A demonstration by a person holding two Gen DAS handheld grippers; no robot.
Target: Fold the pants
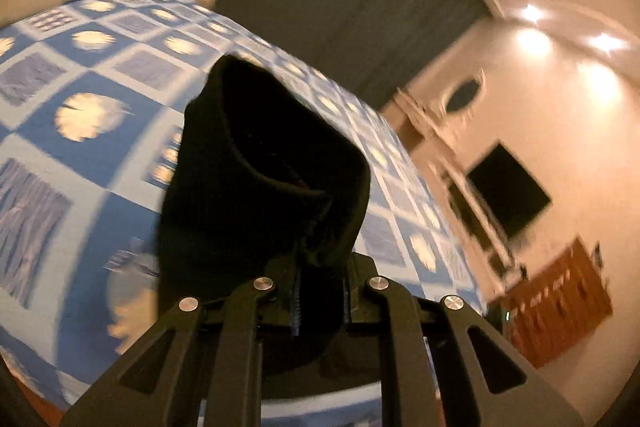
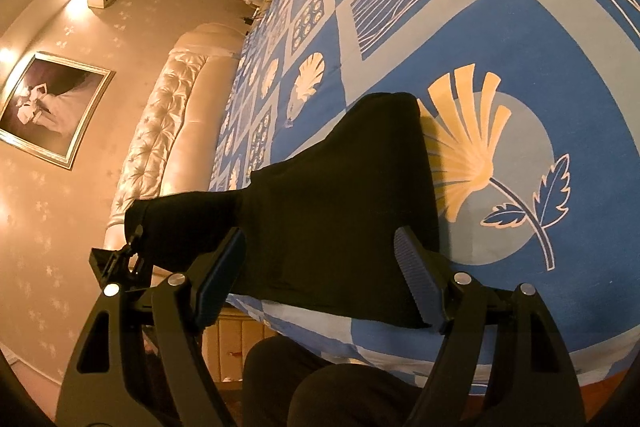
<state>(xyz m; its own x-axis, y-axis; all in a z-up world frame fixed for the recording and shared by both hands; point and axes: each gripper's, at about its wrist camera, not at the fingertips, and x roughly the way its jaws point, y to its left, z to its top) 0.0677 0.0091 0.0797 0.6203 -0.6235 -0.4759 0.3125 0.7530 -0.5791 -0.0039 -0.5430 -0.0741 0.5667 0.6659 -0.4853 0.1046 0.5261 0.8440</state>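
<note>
Left wrist view: left gripper (image 1: 318,277) is clamped narrow on a bunched edge of the black pants (image 1: 264,167), fabric rising toward 12 o'clock over the blue patterned bedspread (image 1: 80,67). Right wrist view: right gripper (image 2: 320,281) jaws spread wide, gripping nothing, pants (image 2: 332,195) lying flat on bedspread (image 2: 520,27) between them, one end lifted at 9 o'clock.

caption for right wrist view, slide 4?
Open right gripper over black pants on blue patterned bedspread; left gripper lifts one end.
</note>
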